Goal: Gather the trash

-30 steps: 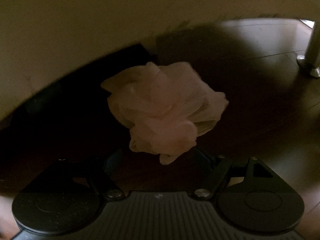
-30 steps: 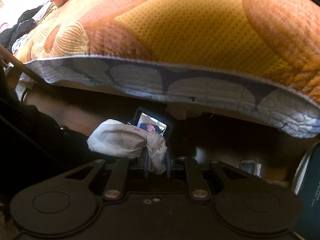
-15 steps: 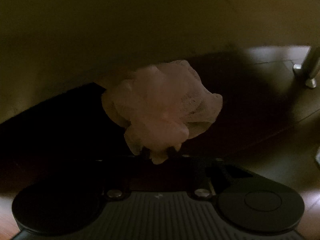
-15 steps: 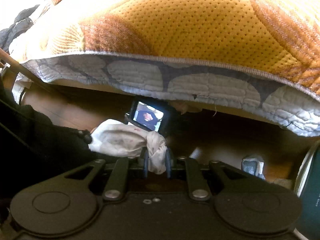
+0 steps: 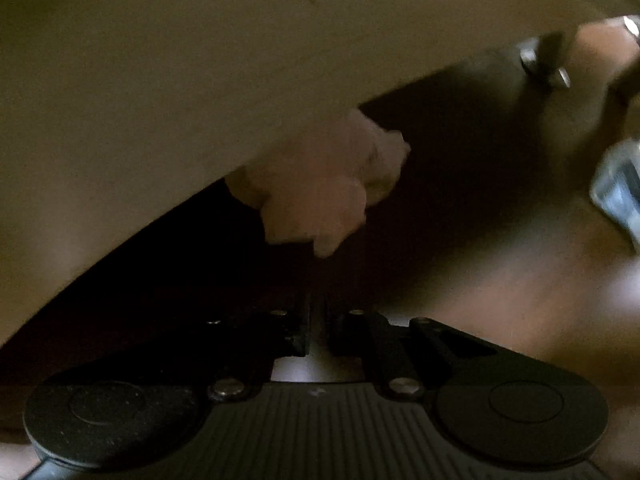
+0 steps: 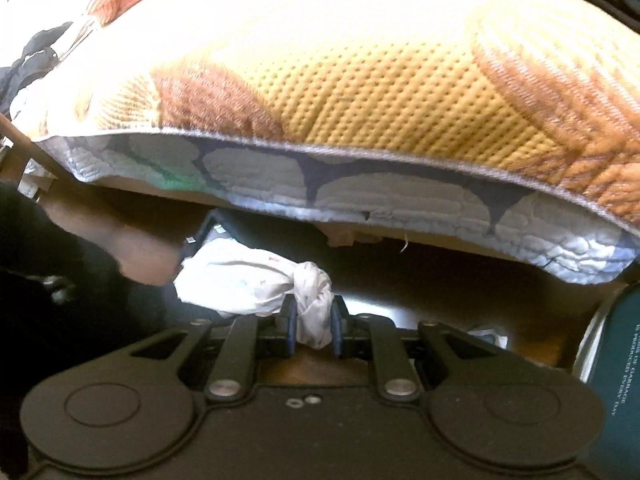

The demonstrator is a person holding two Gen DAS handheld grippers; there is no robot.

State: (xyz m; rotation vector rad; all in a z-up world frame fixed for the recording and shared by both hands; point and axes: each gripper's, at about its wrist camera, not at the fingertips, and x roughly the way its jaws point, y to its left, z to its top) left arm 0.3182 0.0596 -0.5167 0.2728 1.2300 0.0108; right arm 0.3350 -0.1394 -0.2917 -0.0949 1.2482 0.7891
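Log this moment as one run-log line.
left tongs: shut on pink tissue wad | right tongs: shut on white crumpled tissue | setting: floor beside bed, under quilt

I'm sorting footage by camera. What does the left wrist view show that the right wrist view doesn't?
Only the left wrist view shows the left gripper shut on a pale crumpled tissue under a beige surface. Only the right wrist view shows the right gripper shut on a white knotted bag, below an orange quilted mattress. Both show dark wooden floor and held trash.

crumpled tissue point(image 5: 320, 196): 1 | white tied bag point(image 6: 256, 284): 1 | mattress point(image 6: 360, 92): 1 | wrapper point(image 5: 618, 188): 1
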